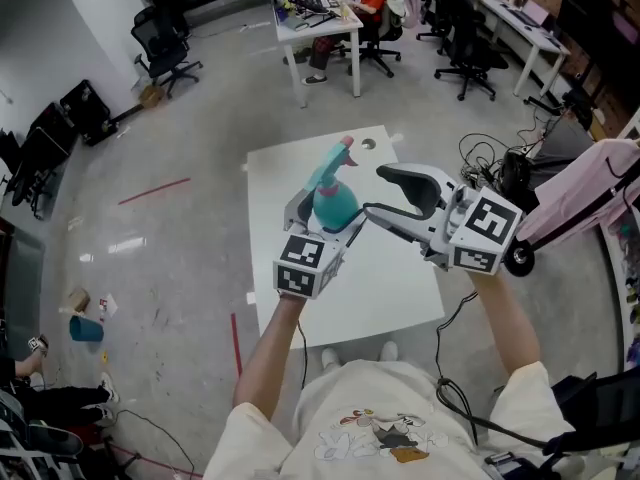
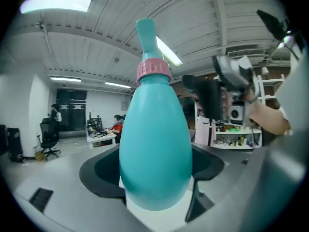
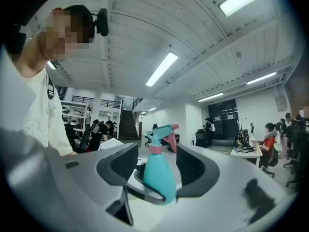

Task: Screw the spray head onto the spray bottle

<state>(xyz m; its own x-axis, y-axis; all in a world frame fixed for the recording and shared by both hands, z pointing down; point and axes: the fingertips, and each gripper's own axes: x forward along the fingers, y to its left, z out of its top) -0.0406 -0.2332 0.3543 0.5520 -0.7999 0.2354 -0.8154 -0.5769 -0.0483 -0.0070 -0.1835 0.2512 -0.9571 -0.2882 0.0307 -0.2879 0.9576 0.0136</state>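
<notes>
Two grippers: left gripper point(image 1: 322, 226) clamps the spray bottle point(image 1: 335, 206) upright (spray head point(image 1: 335, 163) at 12 o'clock), right gripper point(image 1: 375, 193) gapes empty at its 3 o'clock.

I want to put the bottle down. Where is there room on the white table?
The white table looks bare at its near end, by the person's body, and at the far edge by the small hole. It's crowded above the middle: the left gripper holds the spray bottle there, with the right gripper open beside it.
</notes>
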